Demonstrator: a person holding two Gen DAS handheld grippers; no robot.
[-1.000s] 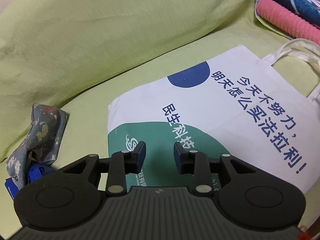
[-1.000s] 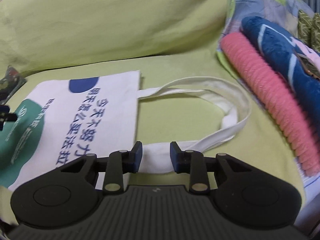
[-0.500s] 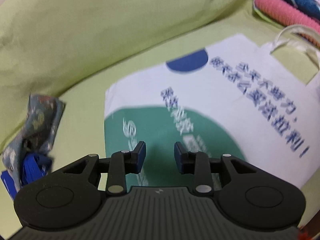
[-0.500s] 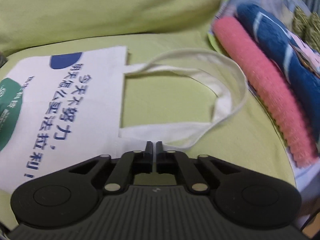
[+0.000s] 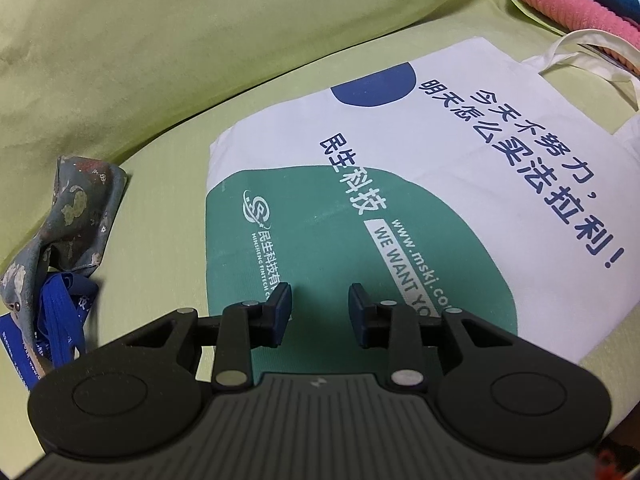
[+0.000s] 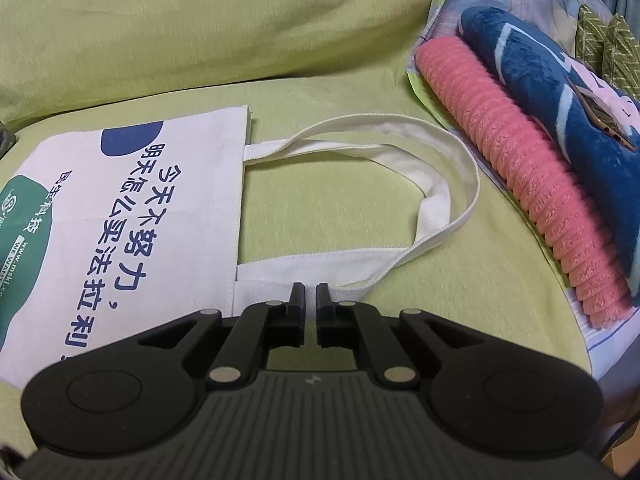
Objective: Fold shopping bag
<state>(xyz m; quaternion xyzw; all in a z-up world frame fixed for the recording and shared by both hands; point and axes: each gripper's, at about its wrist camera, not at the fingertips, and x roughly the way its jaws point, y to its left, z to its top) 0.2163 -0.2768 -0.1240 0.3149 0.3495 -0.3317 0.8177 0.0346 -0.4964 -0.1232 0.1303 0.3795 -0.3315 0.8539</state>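
White canvas shopping bag (image 5: 460, 184) lying flat on the light green sheet (image 5: 160, 208), printed side up, with blue Chinese lettering, a dark blue half circle and a large green patch. Handles (image 6: 432, 200) stretched out on the sheet toward a pink ribbed roll (image 6: 520, 172) and a blue plush blanket (image 6: 560, 112), both on a patterned cloth.

Left gripper (image 5: 319, 307) poised over the green patch at the bottom end of the bag, jaws parted to a medium gap, nothing between the pads. Whether the tips touch the fabric, not clear.

Right gripper (image 6: 309, 295) at the near handle strap, close to where it joins the bag mouth. Jaws nearly together, only a thin slit left. Strap pinched between them or only lying behind them: cannot tell.

Left of the bag, a crumpled patterned cloth (image 5: 60, 216) with a blue lanyard (image 5: 60, 312).
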